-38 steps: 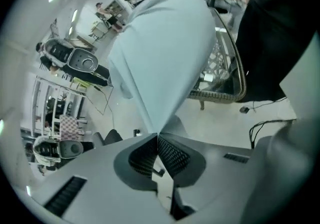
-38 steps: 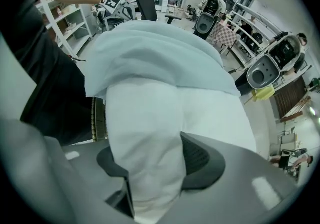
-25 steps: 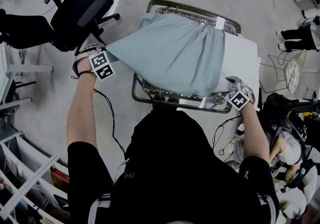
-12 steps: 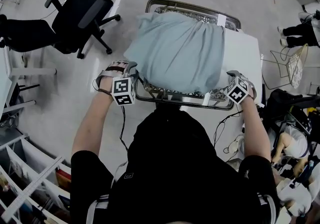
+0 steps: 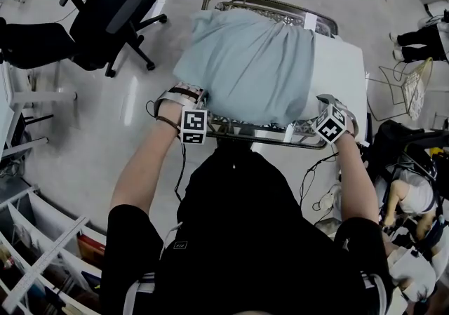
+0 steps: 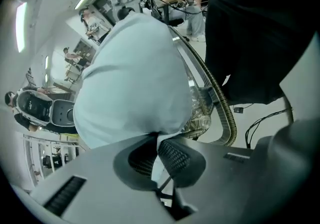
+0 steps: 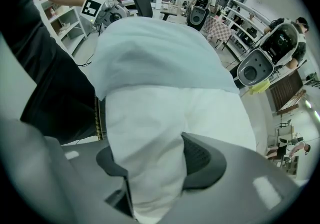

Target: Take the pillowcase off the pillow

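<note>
A light blue pillowcase (image 5: 245, 68) covers most of a pillow lying on a glass table with an ornate metal frame (image 5: 238, 129). The bare white pillow (image 5: 338, 75) sticks out at the right end. My left gripper (image 5: 198, 104) is at the pillowcase's near-left corner. Its jaws have just closed, and in the left gripper view my left gripper (image 6: 156, 145) pinches a thin fold of the pillowcase (image 6: 130, 83). My right gripper (image 5: 320, 104) is at the near-right corner. In the right gripper view my right gripper (image 7: 150, 168) is shut on a thick bunch of the white pillow (image 7: 165, 128).
A black office chair (image 5: 112, 19) stands on the floor to the left of the table. A person's legs (image 5: 414, 47) and a wire frame (image 5: 408, 96) are at the right. Shelving (image 5: 35, 250) is at the lower left. Cables trail on the floor.
My left gripper let go of the stretched-out left end of the pillowcase, moved right to the near-left corner and shut there. The pillowcase slackened back onto the pillow. My right gripper stayed put.
</note>
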The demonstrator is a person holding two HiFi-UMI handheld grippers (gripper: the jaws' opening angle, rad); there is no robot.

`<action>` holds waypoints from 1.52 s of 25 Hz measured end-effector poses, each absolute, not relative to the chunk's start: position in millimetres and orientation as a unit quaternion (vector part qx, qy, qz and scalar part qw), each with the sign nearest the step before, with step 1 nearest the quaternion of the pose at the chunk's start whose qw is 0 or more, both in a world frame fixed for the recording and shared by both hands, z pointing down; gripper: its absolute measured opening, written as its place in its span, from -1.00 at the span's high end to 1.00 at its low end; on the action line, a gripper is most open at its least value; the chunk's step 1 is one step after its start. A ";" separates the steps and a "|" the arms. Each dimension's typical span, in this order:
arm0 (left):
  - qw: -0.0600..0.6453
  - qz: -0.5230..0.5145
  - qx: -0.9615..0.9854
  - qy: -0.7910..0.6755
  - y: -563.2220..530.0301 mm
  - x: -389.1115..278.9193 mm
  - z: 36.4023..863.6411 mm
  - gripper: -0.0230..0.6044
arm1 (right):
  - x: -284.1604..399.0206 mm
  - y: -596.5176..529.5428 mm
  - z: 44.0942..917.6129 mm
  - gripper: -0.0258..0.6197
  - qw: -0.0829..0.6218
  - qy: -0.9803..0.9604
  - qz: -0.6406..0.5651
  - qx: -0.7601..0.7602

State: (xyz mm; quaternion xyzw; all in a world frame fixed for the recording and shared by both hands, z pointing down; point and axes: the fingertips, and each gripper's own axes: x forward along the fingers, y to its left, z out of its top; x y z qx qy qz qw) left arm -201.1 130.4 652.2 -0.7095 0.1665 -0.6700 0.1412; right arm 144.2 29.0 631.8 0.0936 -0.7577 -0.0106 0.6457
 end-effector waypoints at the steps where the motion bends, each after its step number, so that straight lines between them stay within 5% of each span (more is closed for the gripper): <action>1: 0.140 -0.679 -0.701 0.168 128.5 -206.4 653.5 0.90 | 143.7 29.9 630.8 0.07 0.643 -0.760 -0.010 0.094; 19: 0.091 -0.690 -0.662 0.278 72.0 -315.5 611.2 0.90 | 155.4 41.1 618.9 0.10 0.578 -0.810 0.009 0.098; 27: 0.025 -0.635 -0.734 0.239 96.1 -267.3 597.2 0.84 | 160.9 60.7 622.7 -0.13 0.624 -0.780 0.008 0.049; 30: -0.007 -0.587 -0.764 0.267 78.3 -259.8 570.7 0.58 | 159.8 42.3 593.5 -0.08 0.585 -0.806 0.040 0.086; 38: 0.009 -0.522 -0.800 0.296 -28.6 -216.7 522.3 0.58 | 128.4 -43.6 558.8 -0.08 0.520 -0.839 0.052 0.151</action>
